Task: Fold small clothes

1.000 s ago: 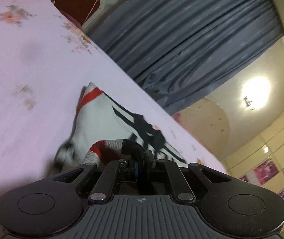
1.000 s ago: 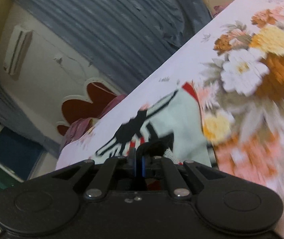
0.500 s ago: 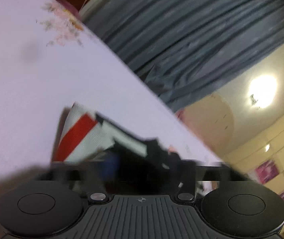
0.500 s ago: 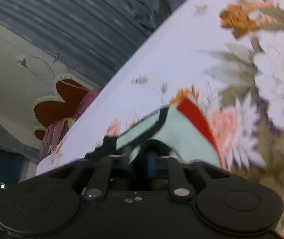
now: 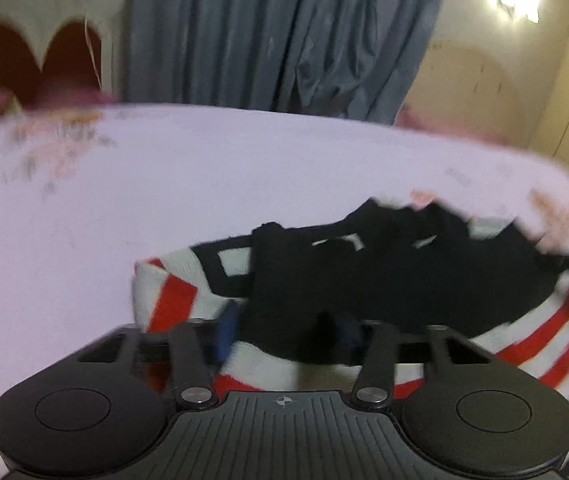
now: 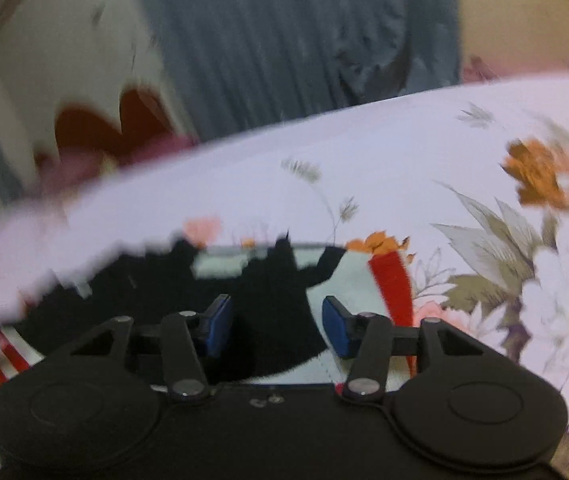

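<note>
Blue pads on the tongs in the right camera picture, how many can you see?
2: one blue pad left of the black patch on the garment, one right of it.

- The small garment (image 5: 188, 292) is white with red stripes at its edges and a large black print with black outlines across the middle; in the right wrist view (image 6: 388, 284) it shows pale white, black and one red band.
- The bedsheet (image 5: 164, 184) is pale lilac-pink, nearly plain in the left view with faint peach specks; in the right view (image 6: 384, 152) it carries orange, white and pink flowers with olive-grey leaves.
- The curtain (image 5: 268, 32) is slate blue-grey in vertical folds.
- The headboard (image 5: 0, 60) is dark red, framed in cream scallops.
- The wall (image 5: 468, 64) is yellowish cream.
- The left gripper (image 5: 284, 336) is black with blue pads (image 5: 226, 332); the right gripper (image 6: 276, 326) likewise, pads (image 6: 336, 330) bright blue.
</note>
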Available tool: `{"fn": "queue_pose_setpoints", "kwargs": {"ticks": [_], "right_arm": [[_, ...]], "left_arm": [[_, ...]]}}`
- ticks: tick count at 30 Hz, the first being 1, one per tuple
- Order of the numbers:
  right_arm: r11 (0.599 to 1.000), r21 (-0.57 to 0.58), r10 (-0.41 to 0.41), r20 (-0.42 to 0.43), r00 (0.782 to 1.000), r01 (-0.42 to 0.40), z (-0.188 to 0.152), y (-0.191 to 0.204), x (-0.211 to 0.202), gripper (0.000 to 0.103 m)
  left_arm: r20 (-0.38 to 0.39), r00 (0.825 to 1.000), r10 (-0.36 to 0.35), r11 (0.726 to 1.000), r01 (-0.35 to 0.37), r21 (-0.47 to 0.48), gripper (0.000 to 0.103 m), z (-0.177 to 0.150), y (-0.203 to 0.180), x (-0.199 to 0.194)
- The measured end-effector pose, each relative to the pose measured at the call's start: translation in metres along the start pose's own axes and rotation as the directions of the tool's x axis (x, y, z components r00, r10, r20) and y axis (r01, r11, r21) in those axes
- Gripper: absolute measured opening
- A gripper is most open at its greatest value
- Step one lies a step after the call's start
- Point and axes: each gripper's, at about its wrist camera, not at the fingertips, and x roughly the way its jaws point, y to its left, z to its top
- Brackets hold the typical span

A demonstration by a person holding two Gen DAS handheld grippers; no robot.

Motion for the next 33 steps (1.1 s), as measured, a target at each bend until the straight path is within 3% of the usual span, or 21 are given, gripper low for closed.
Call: {"fn": "queue_pose_setpoints", "kwargs": {"ticks": [1,2,3,5,7,8,10,11,15,17,18,19,20,21,22,24,26,27,29,31,33], "right_arm": [[0.994,-0.090,-0.054,0.009,0.999,0.054,-0.002,0.012,0.003,0.022],[0.984,-0.152,-0.089,0.027,0.996,0.092,-0.003,0.021,0.003,0.008],[0.978,-0.176,-0.106,0.050,0.993,0.114,-0.003,0.024,0.001,0.004],[0.980,-0.150,-0.109,0.135,0.985,0.129,0.001,0.024,-0.014,0.004],[0.982,-0.108,-0.134,0.186,0.973,0.156,0.007,0.018,-0.020,0.004],[0.980,-0.099,-0.152,0.178,0.972,0.171,0.007,0.014,-0.017,0.004],[0.979,-0.072,-0.184,0.084,0.979,0.190,0.004,0.004,0.002,0.003],[0.977,-0.072,-0.198,0.048,0.979,0.201,0.001,0.002,0.011,0.003],[0.972,-0.087,-0.212,0.053,0.976,0.216,-0.003,0.005,0.015,0.004],[0.971,-0.083,-0.219,0.058,0.974,0.223,-0.001,0.007,0.011,0.009],[0.967,-0.084,-0.236,0.078,0.969,0.242,0.000,0.011,0.008,0.027],[0.959,-0.082,-0.259,0.127,0.958,0.270,0.001,0.017,-0.002,0.053],[0.959,-0.078,-0.256,0.172,0.951,0.272,0.003,0.022,-0.010,0.062],[0.967,-0.071,-0.226,0.200,0.953,0.244,0.004,0.030,-0.016,0.061],[0.979,-0.065,-0.181,0.180,0.967,0.196,0.006,0.037,-0.016,0.045],[0.988,-0.101,-0.101,0.130,0.986,0.114,0.008,0.062,-0.006,0.036],[0.988,-0.143,-0.041,0.094,0.995,0.054,0.006,0.088,0.009,0.037],[0.989,-0.145,-0.020,0.070,0.997,0.030,0.006,0.096,0.017,0.038],[0.990,-0.138,0.002,0.063,0.998,0.007,0.004,0.104,0.028,0.040],[0.990,-0.138,0.030,0.042,0.999,-0.024,0.002,0.101,0.032,0.044],[0.974,-0.227,-0.003,0.004,1.000,0.004,-0.003,0.090,0.031,0.044]], "left_arm": [[0.017,1.000,0.024,1.000,-0.024,0.016,0.003,0.000,-0.002,-0.002],[0.063,0.998,0.009,1.000,-0.008,-0.022,0.003,-0.001,0.001,-0.010],[0.125,0.992,0.008,0.999,-0.001,-0.054,0.003,-0.001,0.005,-0.021],[0.210,0.976,0.055,0.996,-0.039,-0.080,0.003,-0.001,0.013,-0.033],[0.209,0.974,0.092,0.991,-0.070,-0.111,0.003,0.000,0.020,-0.031],[0.169,0.981,0.099,0.990,-0.080,-0.115,0.003,0.001,0.024,-0.023],[0.068,0.990,0.120,0.987,-0.111,-0.120,0.003,-0.002,0.026,-0.003],[0.071,0.989,0.127,0.987,-0.119,-0.112,0.004,-0.004,0.026,0.000],[0.064,0.988,0.139,0.986,-0.132,-0.098,0.004,-0.001,0.024,-0.002],[0.055,0.988,0.141,0.987,-0.136,-0.087,0.008,0.002,0.020,-0.003],[0.051,0.988,0.145,0.987,-0.141,-0.081,0.012,0.005,0.019,-0.005],[0.057,0.985,0.164,0.984,-0.159,-0.079,0.035,0.009,0.014,-0.010],[0.081,0.977,0.196,0.979,-0.190,-0.075,0.058,0.013,0.004,-0.013],[0.134,0.967,0.216,0.976,-0.209,-0.060,0.064,0.016,-0.009,-0.024],[0.177,0.965,0.195,0.981,-0.192,-0.035,0.069,0.019,-0.021,-0.026],[0.183,0.976,0.117,0.992,-0.124,0.028,0.070,0.026,-0.053,-0.023],[0.143,0.987,0.073,0.993,-0.085,0.083,0.070,0.029,-0.078,-0.009],[0.103,0.990,0.096,0.990,-0.105,0.095,0.070,0.031,-0.089,0.004],[0.040,0.994,0.103,0.992,-0.106,0.074,0.070,0.029,-0.096,0.022],[0.000,0.998,0.067,0.996,-0.067,0.054,0.070,0.022,-0.091,0.031],[0.019,0.990,0.138,0.988,-0.139,0.065,0.070,0.014,-0.073,0.021]]}}
